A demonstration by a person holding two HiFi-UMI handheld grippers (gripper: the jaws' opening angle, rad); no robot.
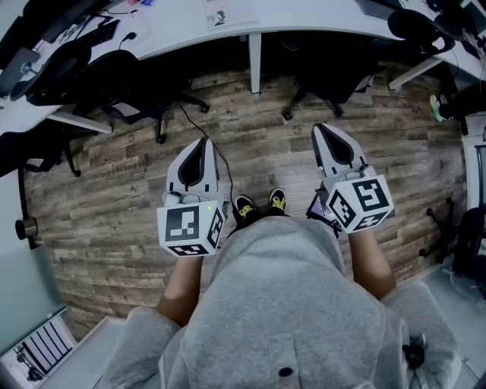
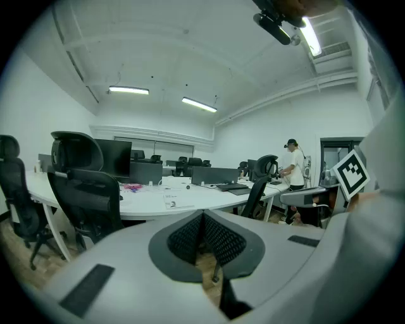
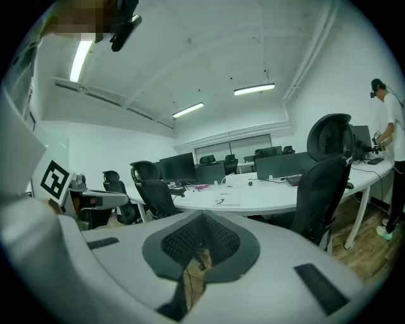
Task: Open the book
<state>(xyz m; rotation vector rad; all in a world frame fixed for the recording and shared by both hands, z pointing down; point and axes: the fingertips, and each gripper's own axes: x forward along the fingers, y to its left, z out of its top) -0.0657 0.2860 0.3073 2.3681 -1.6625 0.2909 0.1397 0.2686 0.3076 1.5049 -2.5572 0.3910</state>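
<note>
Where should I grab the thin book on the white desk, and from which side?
Probably its near edge, coming from the desk's front. The book lies flat near the front rim of the desk, so only thin edges offer a hold, and a jaw would have to slip under the cover. Which edge is the spine is too small to tell.

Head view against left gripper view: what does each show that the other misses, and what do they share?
Only the head view: the person's shoes and the right gripper with its fingers shut.
Only the left gripper view: ceiling lights, monitors and a person standing at the far right.
Both: the left gripper with its fingers shut, the white desk, black chairs, the booklet on the desk, and the wooden floor.
</note>
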